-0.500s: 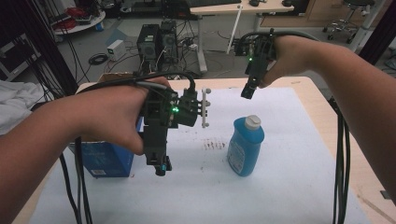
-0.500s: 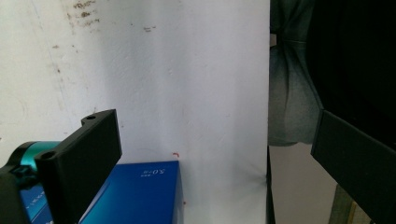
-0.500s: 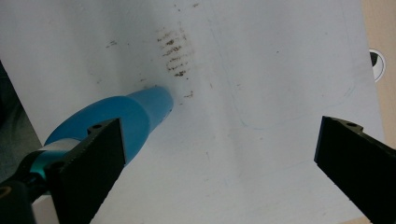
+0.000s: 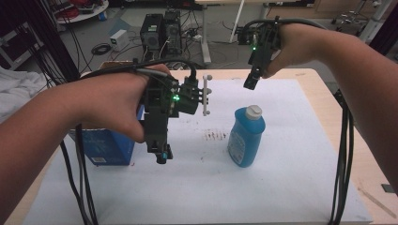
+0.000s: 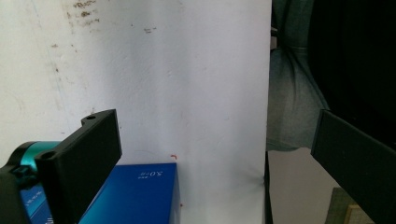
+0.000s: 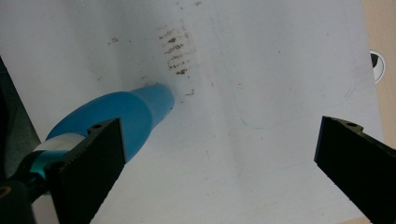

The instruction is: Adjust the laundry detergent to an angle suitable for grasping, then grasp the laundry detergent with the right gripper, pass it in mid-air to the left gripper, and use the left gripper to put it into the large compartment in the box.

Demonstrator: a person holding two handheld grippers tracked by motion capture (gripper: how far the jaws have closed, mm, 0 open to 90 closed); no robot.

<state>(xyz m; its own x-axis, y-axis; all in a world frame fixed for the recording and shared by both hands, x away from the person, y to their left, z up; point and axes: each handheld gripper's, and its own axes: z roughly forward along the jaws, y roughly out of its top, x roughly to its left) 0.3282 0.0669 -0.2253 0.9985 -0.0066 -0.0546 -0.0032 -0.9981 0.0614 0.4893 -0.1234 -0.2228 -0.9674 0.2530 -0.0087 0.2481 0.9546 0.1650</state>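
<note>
Bottle (image 4: pixel 246 137) upright on sheet (image 4: pixel 291 187); box (image 4: pixel 105 145) well left, stain (image 4: pixel 216 135) between.

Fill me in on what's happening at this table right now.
A person holds a two-jaw gripper in each hand above a white-covered table. The left gripper hangs beside a blue box, jaws open and holding nothing. The right gripper hovers above and behind an upright blue bottle with a white cap, jaws also open and empty. Neither gripper touches its nearest thing; box and bottle both stand on the table. A patch of dark marks lies on the cover between them.
</note>
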